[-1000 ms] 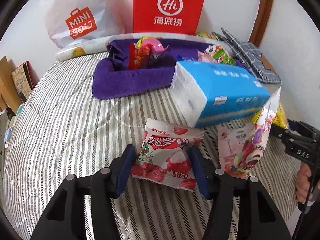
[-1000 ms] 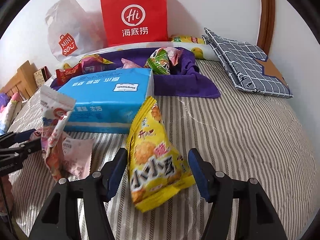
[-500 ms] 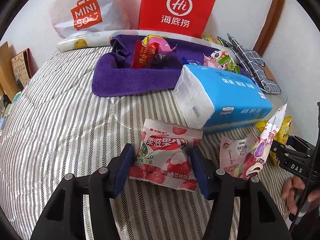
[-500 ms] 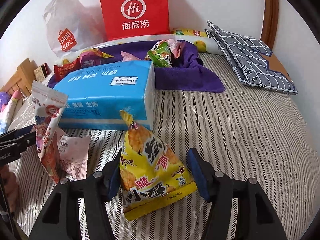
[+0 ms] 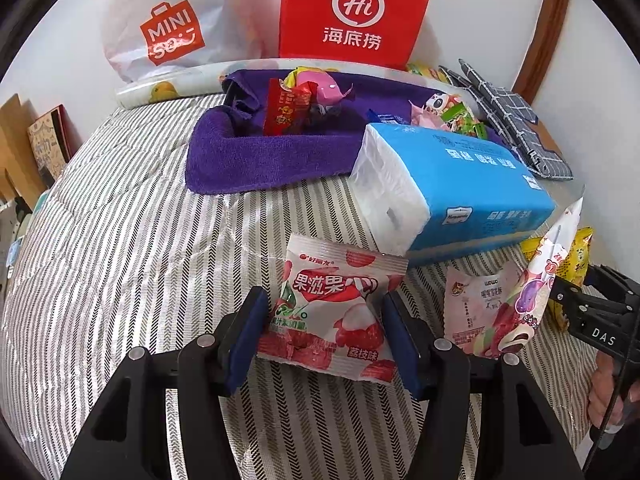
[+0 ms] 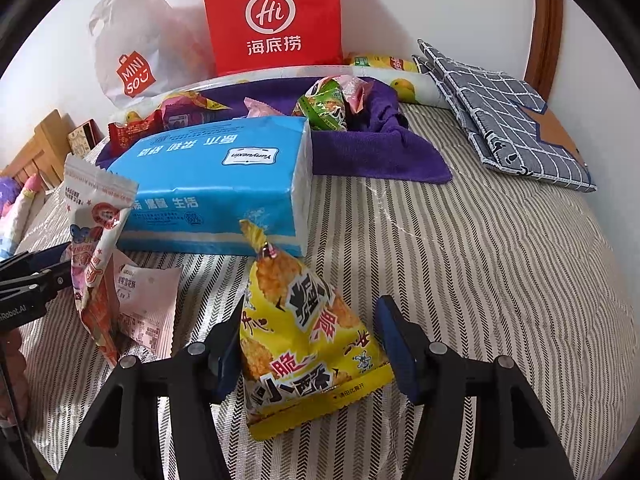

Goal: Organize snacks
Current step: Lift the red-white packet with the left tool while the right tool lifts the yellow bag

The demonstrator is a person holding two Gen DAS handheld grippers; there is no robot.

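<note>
Two snack packets are held at once on the striped bedspread (image 5: 120,240). Far off, the purple towel (image 5: 260,156) already carries several snacks, behind the blue tissue pack (image 5: 460,184). Nearer, the right gripper (image 6: 310,346) clamps the yellow snack bag (image 6: 308,344); the left gripper (image 5: 322,334) pinches the lychee gummy packet (image 5: 332,312). Next, probably, both need carrying to the towel.

The right gripper (image 6: 310,344) straddles a yellow snack bag (image 6: 308,344) at lower centre; whether its pads press the bag is unclear. Behind lies a blue tissue pack (image 6: 216,184); a pink-white packet (image 6: 96,240) stands at left.
</note>
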